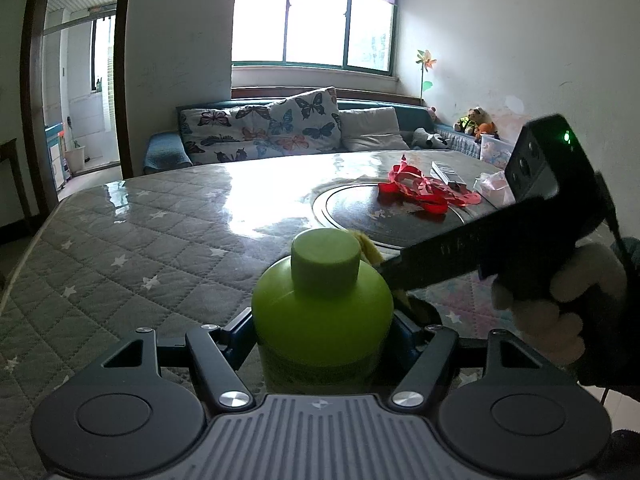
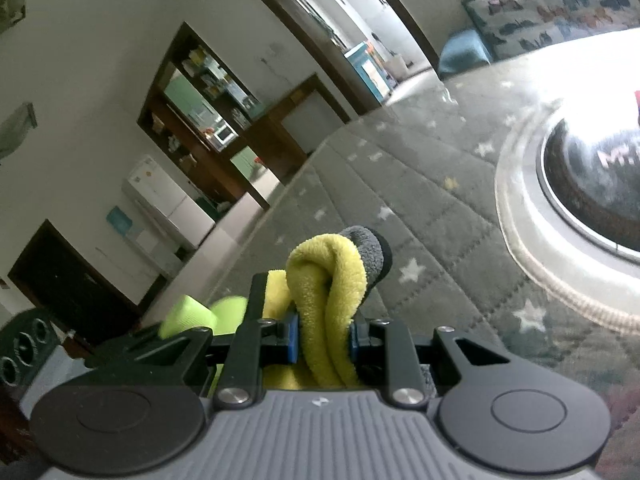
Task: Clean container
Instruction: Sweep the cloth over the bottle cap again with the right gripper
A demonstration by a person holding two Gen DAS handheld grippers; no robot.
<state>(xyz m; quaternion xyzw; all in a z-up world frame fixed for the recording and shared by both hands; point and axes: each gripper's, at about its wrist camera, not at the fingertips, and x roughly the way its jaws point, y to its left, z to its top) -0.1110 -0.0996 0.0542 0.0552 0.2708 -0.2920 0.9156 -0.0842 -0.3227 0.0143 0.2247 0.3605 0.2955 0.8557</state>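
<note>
Seen from the left wrist: a lime-green container (image 1: 322, 312) with a matching screw cap (image 1: 326, 260), held upright and clamped between the blue pads of the left hand-held gripper (image 1: 322, 330), low over the near edge of a counter (image 1: 140, 240) covered in grey quilted cloth with white stars under a glossy sheet. Seen there only: the right hand-held gripper (image 1: 394, 274) reaching in from the right, dark fingers slanted toward the container's shoulder, a scrap of yellow cloth (image 1: 370, 248) showing just behind the cap, a pale gloved hand (image 1: 560, 300) wrapped round the grip, a green light lit on the housing. Also only in that view: red ribbon (image 1: 420, 190) heaped on a dark round inset plate (image 1: 360, 216), a sofa with butterfly cushions (image 1: 280, 128) under a bright window, soft toys (image 1: 476, 122) in the corner.

Seen from the right wrist, tilted and slightly blurred: the right hand-held gripper clenched on a bunched yellow cloth, its grey reverse folded over at the tip, hanging above the starred cover. Container reduced to a blurred green patch at lower left. Shown here alone: a dark wooden shelf unit (image 2: 208, 128) and a white appliance (image 2: 168, 204) against the far wall.

Faint embossed lettering along the right gripper's finger in the left wrist view, too small to read. No label legible on the container.
</note>
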